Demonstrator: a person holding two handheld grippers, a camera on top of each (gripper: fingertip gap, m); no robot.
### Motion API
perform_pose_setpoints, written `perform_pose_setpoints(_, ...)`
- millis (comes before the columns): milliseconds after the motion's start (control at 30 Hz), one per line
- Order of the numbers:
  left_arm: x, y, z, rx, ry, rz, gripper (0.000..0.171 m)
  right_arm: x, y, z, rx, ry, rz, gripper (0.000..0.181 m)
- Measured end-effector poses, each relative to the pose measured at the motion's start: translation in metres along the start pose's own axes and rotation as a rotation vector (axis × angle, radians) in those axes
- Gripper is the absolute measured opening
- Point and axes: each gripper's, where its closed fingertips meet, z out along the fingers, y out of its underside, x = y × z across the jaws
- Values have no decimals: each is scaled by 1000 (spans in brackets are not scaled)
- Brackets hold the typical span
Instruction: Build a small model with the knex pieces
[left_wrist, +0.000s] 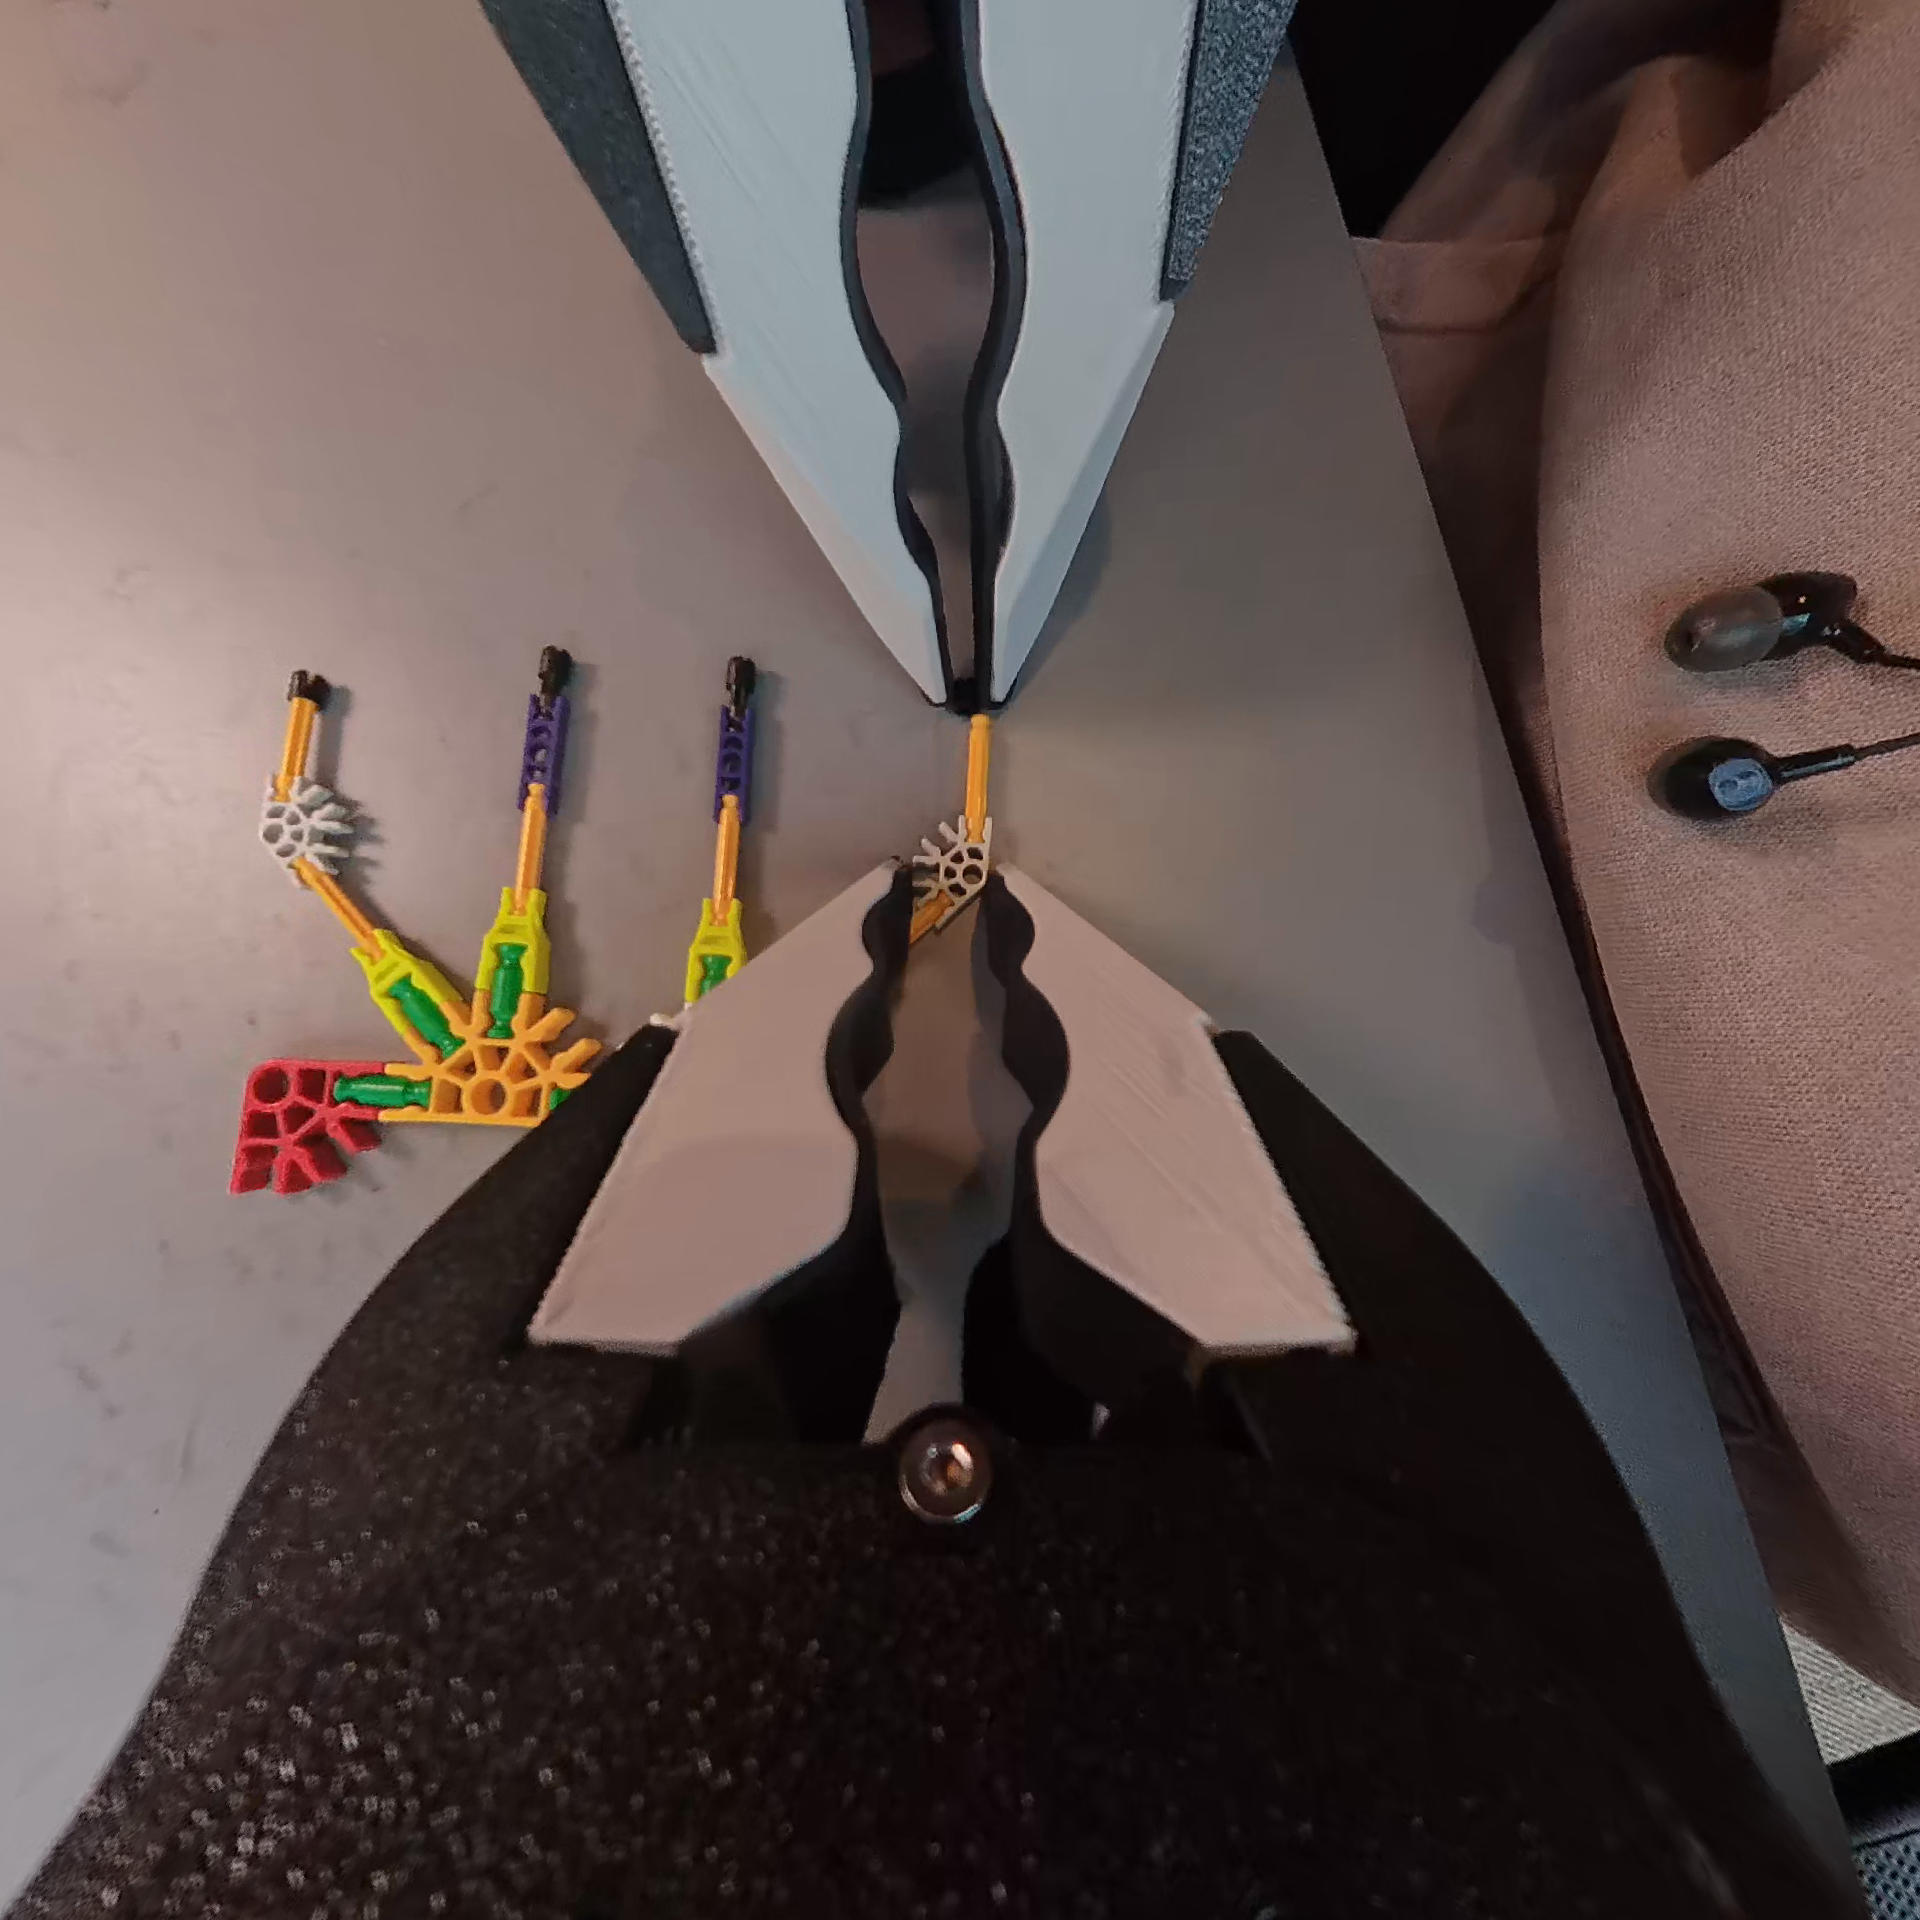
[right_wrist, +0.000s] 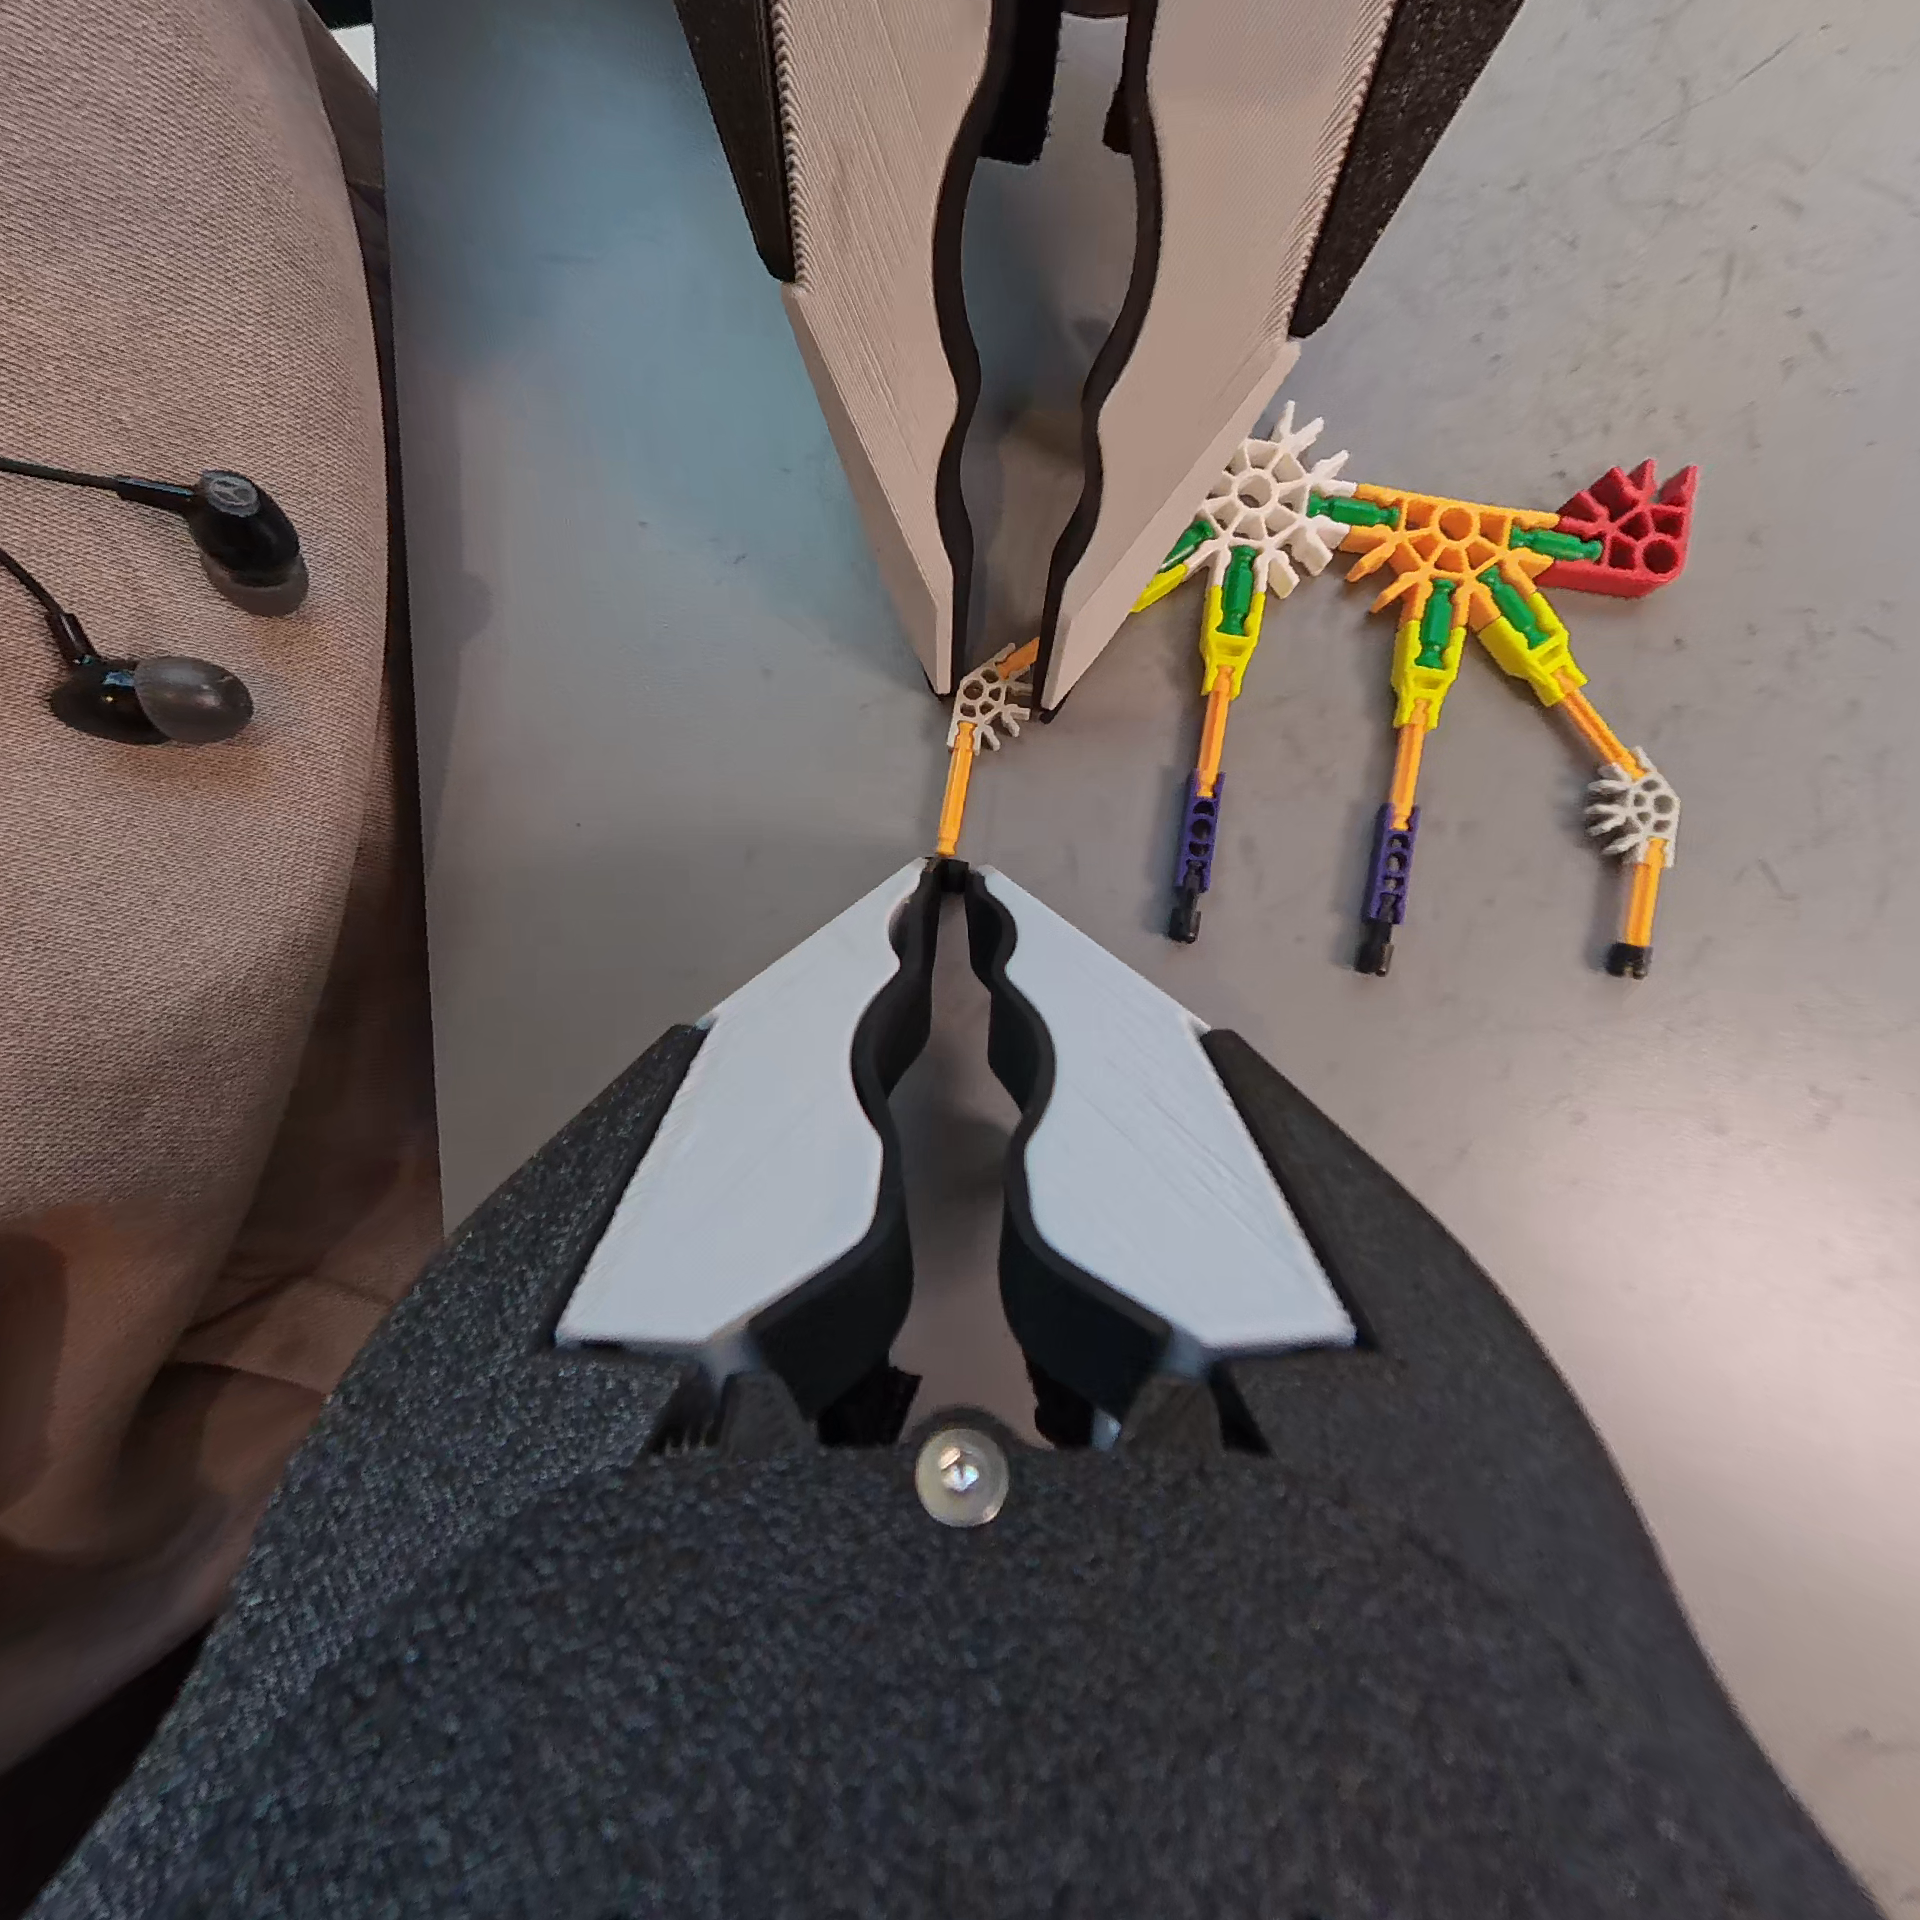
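Observation:
A construction-toy model lies flat on the grey table (left_wrist: 312, 364). It has an orange hub (left_wrist: 488, 1081) (right_wrist: 1455, 540), a red connector (left_wrist: 296, 1122) (right_wrist: 1631, 540), a white hub (right_wrist: 1262, 509) and several legs of orange rods with purple pieces and black caps. My left gripper (left_wrist: 948, 878) is shut on a small grey connector (left_wrist: 954, 857) on the model's nearest leg. An orange rod (left_wrist: 977, 769) (right_wrist: 958, 790) runs from that connector (right_wrist: 987, 707) to my right gripper (right_wrist: 948, 873), which is shut on the rod's black-capped end. The two grippers face each other tip to tip, each also showing in the other's view: the right (left_wrist: 971, 701), the left (right_wrist: 997, 696).
A person in a beige garment (left_wrist: 1714, 1039) (right_wrist: 156, 935) sits close against the table edge beside both grippers. A pair of black earbuds (left_wrist: 1725, 707) (right_wrist: 208, 582) hangs on the garment. Bare grey tabletop lies beyond the model. Some 5 cm of space lies between my two pairs of fingers.

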Motion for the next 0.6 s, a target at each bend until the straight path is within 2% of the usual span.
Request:
perform_pose_setpoints(233,-1,-2,2,-5,-18,-64,13,0,0,0,15,17,20,4)
perform_pose_setpoints(600,0,-4,3,83,-39,-176,13,1,0,-1,16,63,57,4)
